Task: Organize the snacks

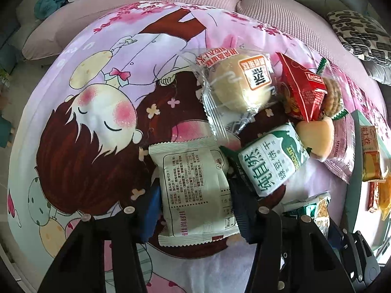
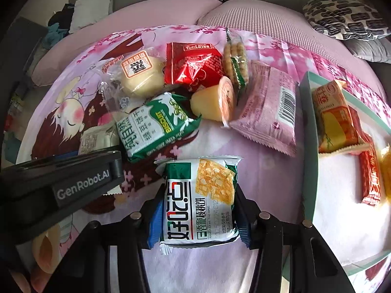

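Observation:
My left gripper (image 1: 193,202) is shut on a pale green-white snack packet (image 1: 193,190) lying on the cartoon blanket (image 1: 97,112). My right gripper (image 2: 199,210) is shut on a green and white walnut-cake packet (image 2: 200,200). Loose snacks lie ahead: a green biscuit pack (image 2: 156,127), a round bun in clear wrap (image 2: 141,75), a red packet (image 2: 193,63), a yellow jelly cup (image 2: 212,100), a cookie sleeve (image 2: 235,61) and a pink packet (image 2: 268,112). A teal-rimmed tray (image 2: 308,146) at right holds orange and red packets (image 2: 337,119).
The left gripper's black body (image 2: 61,185) crosses the lower left of the right wrist view. Pink sofa cushions (image 2: 171,12) lie behind the blanket. A black-and-white patterned pillow (image 2: 342,17) sits at the far right.

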